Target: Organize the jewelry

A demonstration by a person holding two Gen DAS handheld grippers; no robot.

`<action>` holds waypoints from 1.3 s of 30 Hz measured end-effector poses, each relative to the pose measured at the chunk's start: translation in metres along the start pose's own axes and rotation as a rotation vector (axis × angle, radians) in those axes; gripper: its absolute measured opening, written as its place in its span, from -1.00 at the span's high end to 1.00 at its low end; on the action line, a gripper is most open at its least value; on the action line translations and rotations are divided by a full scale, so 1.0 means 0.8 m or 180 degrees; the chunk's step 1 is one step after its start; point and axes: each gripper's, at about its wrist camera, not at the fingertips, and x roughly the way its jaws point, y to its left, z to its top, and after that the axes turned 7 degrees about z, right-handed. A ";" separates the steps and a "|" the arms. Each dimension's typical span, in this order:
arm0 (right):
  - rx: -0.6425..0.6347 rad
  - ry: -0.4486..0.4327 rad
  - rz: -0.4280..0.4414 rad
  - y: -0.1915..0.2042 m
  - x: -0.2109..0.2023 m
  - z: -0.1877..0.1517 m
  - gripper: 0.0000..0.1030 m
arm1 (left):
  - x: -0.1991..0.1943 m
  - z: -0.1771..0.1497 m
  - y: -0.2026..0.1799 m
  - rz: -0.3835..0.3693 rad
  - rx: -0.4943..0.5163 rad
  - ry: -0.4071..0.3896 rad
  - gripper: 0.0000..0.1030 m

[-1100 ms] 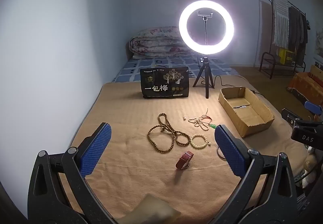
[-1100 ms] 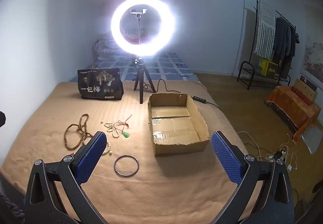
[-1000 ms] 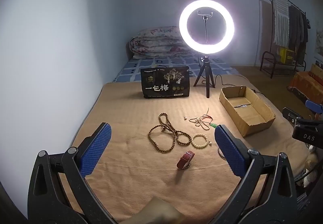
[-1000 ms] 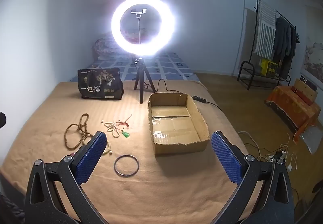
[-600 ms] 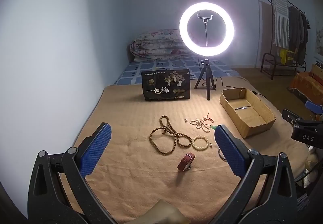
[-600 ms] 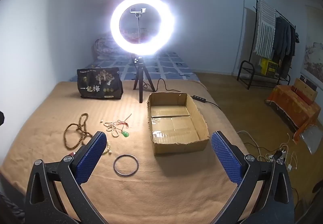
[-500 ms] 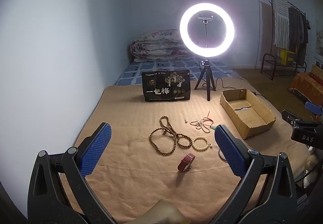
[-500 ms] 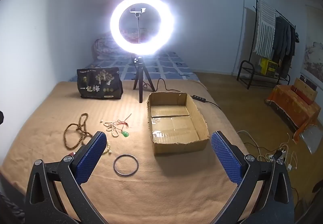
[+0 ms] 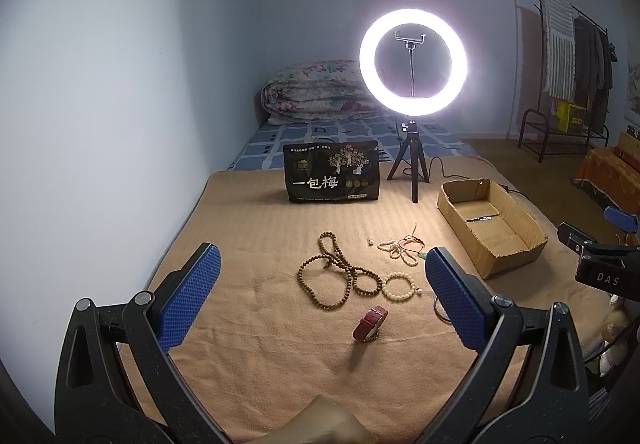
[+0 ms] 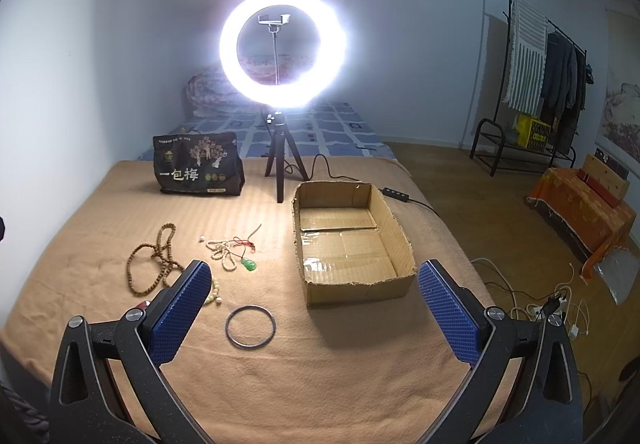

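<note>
Both left tongs (image 9: 320, 296) and right tongs (image 10: 314, 308) gape wide and empty; the tangled brown bead necklace (image 9: 336, 276) just ahead of the left could snag the pale bracelet (image 9: 398, 287) when lifted.

Beads (image 9: 334, 276) left of box (image 10: 394, 256); bangle (image 10: 250, 325) before both.

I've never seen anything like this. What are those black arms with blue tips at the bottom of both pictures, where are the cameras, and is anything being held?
They are two hand-held grippers, each carrying a wide-angle camera that looks out between its blue pads. One picture comes from the left gripper, the other from the right gripper. Both are open and hold nothing. On the tan blanket lie a brown bead necklace, a pale bead bracelet, a pale strand with a green pendant, a dark bangle and a red watch. An empty cardboard box sits nearby, with a ring light and a black bag behind.
</note>
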 end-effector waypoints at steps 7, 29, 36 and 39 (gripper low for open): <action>0.0002 0.0001 0.0000 0.000 0.000 0.000 -0.99 | 0.000 -0.002 0.000 -0.0002 0.0003 -0.0006 -1.00; -0.0002 0.0003 0.0001 0.000 0.001 -0.001 -0.99 | 0.001 -0.004 0.002 0.0008 -0.0003 -0.0018 -1.00; -0.0002 0.0005 0.0000 0.001 0.001 -0.002 -0.99 | 0.001 -0.004 0.002 0.0007 -0.0004 -0.0018 -1.00; -0.0002 0.0007 0.0000 0.001 0.002 -0.002 -0.99 | 0.001 -0.004 0.002 0.0006 -0.0001 -0.0016 -1.00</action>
